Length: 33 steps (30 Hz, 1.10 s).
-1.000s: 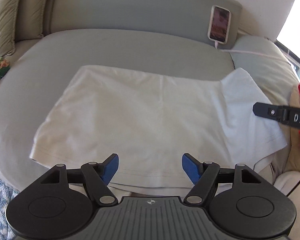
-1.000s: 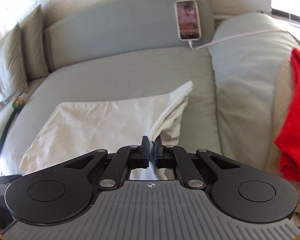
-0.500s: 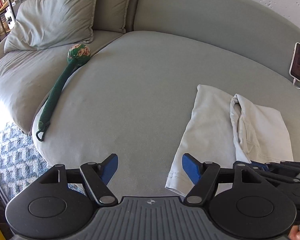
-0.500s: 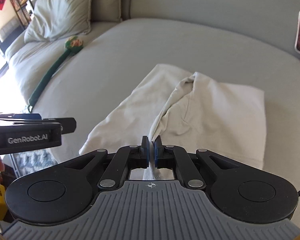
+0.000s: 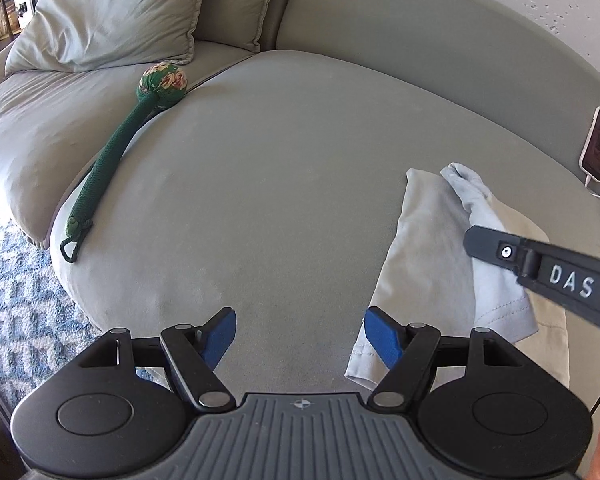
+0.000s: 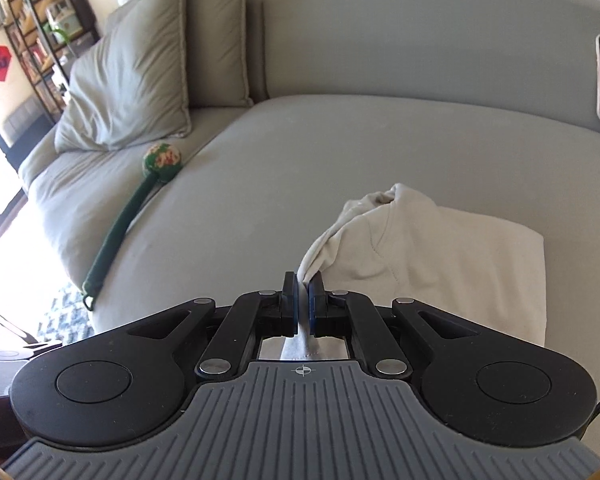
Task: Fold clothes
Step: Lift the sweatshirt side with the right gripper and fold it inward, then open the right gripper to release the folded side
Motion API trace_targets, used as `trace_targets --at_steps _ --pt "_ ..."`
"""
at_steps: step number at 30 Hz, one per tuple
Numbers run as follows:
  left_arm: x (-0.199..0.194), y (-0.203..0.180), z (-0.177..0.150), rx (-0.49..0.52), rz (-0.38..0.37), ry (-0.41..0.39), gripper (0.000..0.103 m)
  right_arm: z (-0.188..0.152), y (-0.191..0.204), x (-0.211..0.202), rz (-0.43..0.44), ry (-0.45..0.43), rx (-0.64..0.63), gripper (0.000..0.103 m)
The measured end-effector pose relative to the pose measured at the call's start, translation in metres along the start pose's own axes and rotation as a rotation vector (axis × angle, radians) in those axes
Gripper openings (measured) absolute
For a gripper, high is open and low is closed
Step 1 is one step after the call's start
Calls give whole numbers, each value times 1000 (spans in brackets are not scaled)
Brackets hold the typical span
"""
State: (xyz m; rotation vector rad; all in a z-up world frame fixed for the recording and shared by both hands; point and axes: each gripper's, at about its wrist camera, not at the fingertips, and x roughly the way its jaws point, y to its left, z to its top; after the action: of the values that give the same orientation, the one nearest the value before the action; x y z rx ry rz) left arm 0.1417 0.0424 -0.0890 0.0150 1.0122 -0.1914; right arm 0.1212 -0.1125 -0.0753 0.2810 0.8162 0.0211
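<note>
A cream T-shirt [image 6: 452, 264] lies partly folded on the grey sofa seat [image 6: 340, 148]. My right gripper [image 6: 303, 300] is shut on a fold of the shirt's edge and lifts it off the cushion. In the left wrist view the shirt [image 5: 428, 264] lies at the right, and the right gripper's black body [image 5: 548, 276] crosses over it. My left gripper [image 5: 300, 336] is open and empty above the seat's front edge, just left of the shirt's near hem.
A green fabric mallet with a floral head [image 5: 120, 152] lies at the seat's left edge. Grey pillows [image 6: 140, 72] lean at the back left. A phone [image 5: 599, 144] on a white cable leans against the backrest. A blue patterned rug [image 5: 16, 304] covers the floor.
My right gripper has carried the shirt's edge across to the left, folding the shirt over itself. My left gripper has swung left, off the shirt.
</note>
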Motion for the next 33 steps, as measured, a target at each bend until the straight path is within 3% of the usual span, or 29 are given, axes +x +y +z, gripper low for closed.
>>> trace_targets --at_steps 5,12,15,18,21,22,26,30,32,33 --pt "5 9 -2 -35 10 12 70 -9 17 20 19 49 -74 5" --pt "8 15 -3 -70 17 20 70 -17 26 16 29 -25 -183 5" --pt "8 17 -3 -73 43 26 67 -19 28 19 68 4 -215 5" --pt "3 20 -4 -83 25 20 69 -14 21 27 138 156 -186 15" --pt "-4 18 -6 -67 28 9 68 -7 -4 7 202 157 -55 41" --pt "-7 16 -5 -62 12 -1 68 -6 -14 -3 209 142 -28 43" --pt "-22 -11 -1 59 -154 -59 54 -6 -55 -35 113 140 54 43" --pt "-10 -51 6 156 -207 -42 30 -11 -97 -46 -35 172 114 42" --pt "11 -63 11 194 -206 -8 17 -14 -113 -48 -61 167 131 22" --pt "23 -66 12 207 -184 12 14 -15 -118 -48 -70 161 125 7"
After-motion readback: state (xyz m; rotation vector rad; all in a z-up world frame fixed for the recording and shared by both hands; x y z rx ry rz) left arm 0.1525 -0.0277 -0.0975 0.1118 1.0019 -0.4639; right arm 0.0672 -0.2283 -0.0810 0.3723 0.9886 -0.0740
